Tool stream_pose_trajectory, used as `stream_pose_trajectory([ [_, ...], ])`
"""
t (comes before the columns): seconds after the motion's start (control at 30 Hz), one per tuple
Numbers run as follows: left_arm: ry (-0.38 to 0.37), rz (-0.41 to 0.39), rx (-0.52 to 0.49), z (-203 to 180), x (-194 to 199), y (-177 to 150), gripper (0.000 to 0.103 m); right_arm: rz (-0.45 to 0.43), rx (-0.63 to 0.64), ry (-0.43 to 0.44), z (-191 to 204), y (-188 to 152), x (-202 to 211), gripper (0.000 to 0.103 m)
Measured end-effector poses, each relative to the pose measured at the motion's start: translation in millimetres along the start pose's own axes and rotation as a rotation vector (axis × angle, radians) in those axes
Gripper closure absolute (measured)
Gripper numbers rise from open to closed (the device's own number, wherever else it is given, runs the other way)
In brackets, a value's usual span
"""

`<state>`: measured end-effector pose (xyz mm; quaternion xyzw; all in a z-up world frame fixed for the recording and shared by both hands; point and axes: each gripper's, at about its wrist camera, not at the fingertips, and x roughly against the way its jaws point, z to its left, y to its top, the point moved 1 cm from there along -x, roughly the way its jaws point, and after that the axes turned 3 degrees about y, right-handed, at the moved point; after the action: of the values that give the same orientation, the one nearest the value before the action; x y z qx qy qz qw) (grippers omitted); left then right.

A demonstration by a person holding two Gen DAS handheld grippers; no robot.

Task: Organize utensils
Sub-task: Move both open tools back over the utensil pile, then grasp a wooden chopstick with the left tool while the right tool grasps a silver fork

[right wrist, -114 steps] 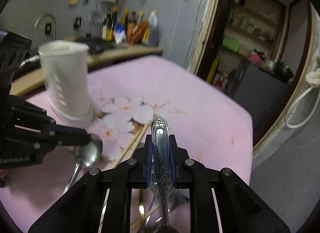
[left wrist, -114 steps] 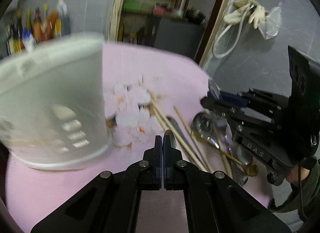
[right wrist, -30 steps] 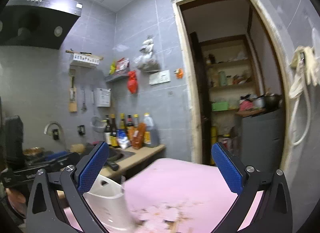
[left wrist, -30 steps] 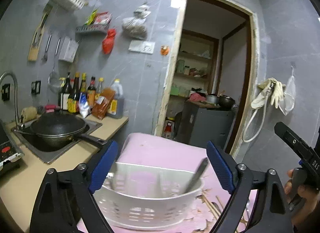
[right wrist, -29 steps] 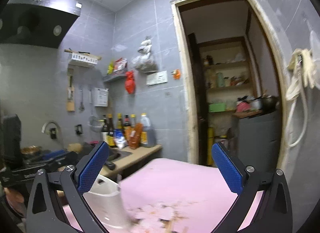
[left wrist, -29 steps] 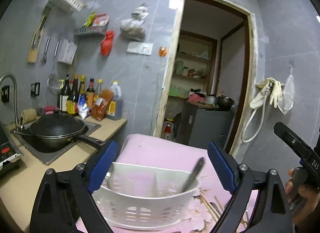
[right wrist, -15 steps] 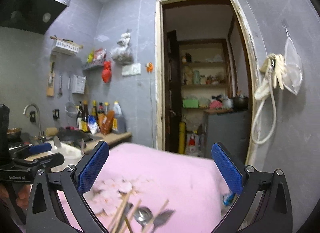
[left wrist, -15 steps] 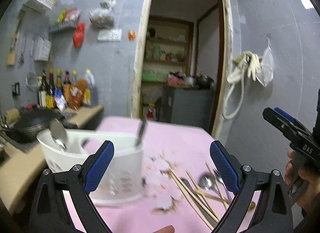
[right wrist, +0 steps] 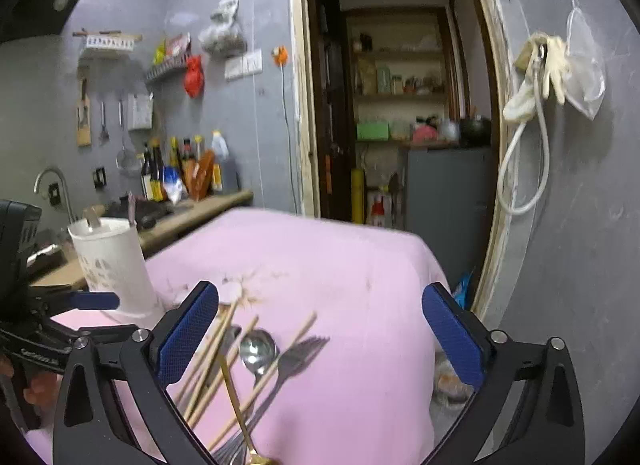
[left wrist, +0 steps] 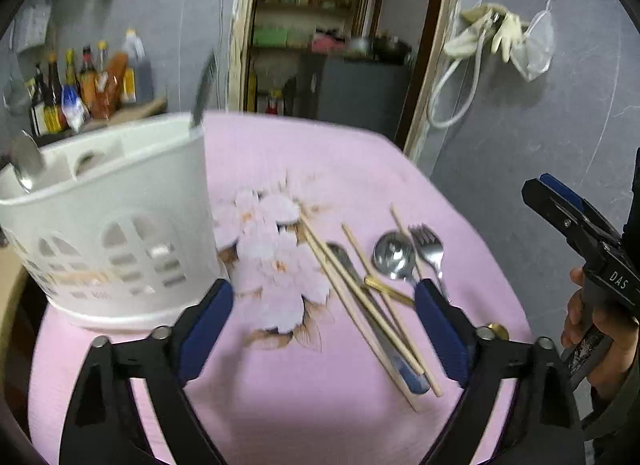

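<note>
A white slotted utensil holder (left wrist: 112,221) stands on the pink tablecloth (left wrist: 328,157) at the left, with a spoon (left wrist: 24,161) and a dark handle (left wrist: 204,89) sticking out of it. To its right lie wooden chopsticks (left wrist: 356,293), a blue-handled knife (left wrist: 384,329), a steel spoon (left wrist: 394,255), a fork (left wrist: 430,251) and a gold utensil (left wrist: 388,291). My left gripper (left wrist: 324,317) hovers over the cloth, its jaws wide and closing with nothing gripped. My right gripper (right wrist: 318,329) hangs above the pile of chopsticks (right wrist: 216,349), spoon (right wrist: 258,347) and fork (right wrist: 296,357), jaws closing, nothing pressed between them.
The holder (right wrist: 114,269) shows at the left of the right wrist view. Beyond the table are a counter with bottles (right wrist: 180,173), a sink tap (right wrist: 50,181), an open doorway (right wrist: 400,105) to a storeroom, and a hose with gloves (right wrist: 536,77) on the wall. A hand (left wrist: 596,329) holds the right gripper.
Both grippers have tilted down toward the table, so the loose utensils now fill the lower view. The left view has swung right from the holder to the pile. Both stay empty.
</note>
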<state>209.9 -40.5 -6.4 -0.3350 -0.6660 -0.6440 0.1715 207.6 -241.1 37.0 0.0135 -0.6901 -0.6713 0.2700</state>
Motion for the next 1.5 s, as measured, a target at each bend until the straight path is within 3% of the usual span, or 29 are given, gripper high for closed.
stream_pose_trajectory([
  [0.07,-0.009,0.049,0.012,1,-9,-3,0.037,0.047,0.004,-0.006,0,-3,-7,0.013],
  [0.2,-0.035,0.125,0.015,0,-22,-4,0.052,0.147,0.016,0.006,1,-13,-22,0.027],
  [0.27,-0.05,0.162,0.013,-2,-30,-4,0.065,0.186,0.023,0.014,2,-18,-28,0.033],
  [0.33,-0.059,0.207,0.012,-3,-39,-4,0.072,0.22,0.028,0.027,4,-23,-33,0.043],
  [0.47,-0.064,0.271,0.017,-5,-55,-3,0.08,0.28,0.047,0.048,8,-32,-42,0.052],
  [0.8,-0.032,0.31,0.036,-5,-76,11,0.091,0.403,0.085,0.069,16,-38,-61,0.058],
  [0.97,0.002,0.316,0.029,-6,-78,14,0.095,0.468,0.091,0.067,14,-43,-74,0.067],
  [1.3,0.021,0.299,0.076,13,-58,1,0.1,0.463,0.12,0.116,17,-41,-74,0.094],
  [1.5,0.01,0.269,0.093,19,-30,-16,0.1,0.444,0.143,0.126,21,-40,-72,0.096],
])
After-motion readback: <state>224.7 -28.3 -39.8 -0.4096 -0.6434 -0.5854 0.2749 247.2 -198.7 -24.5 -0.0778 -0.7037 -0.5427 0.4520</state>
